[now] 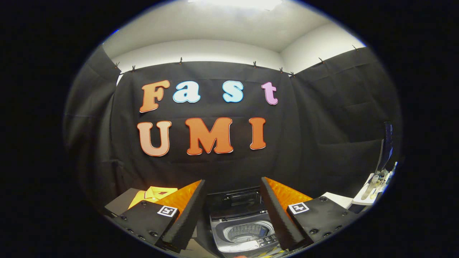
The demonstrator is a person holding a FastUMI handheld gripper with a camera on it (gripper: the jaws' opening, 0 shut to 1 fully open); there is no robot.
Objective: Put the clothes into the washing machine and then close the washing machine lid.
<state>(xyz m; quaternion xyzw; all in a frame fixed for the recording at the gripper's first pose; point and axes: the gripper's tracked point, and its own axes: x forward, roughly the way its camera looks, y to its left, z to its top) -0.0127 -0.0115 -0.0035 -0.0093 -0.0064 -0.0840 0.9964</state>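
With our gripper [233, 211] fingers spread and empty above the open washing machine [244, 229], we could miss the yellow shirt [152, 195] lying off to their left

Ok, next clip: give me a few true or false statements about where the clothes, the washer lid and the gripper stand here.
1. The washing machine lid is shut. False: it stands open, and the drum shows.
2. The gripper is open and holds nothing. True.
3. A yellow garment lies folded beside the machine, beyond one finger. True.
4. The yellow garment is already in the drum. False: the drum looks empty.
5. The machine sits between the fingers. True.
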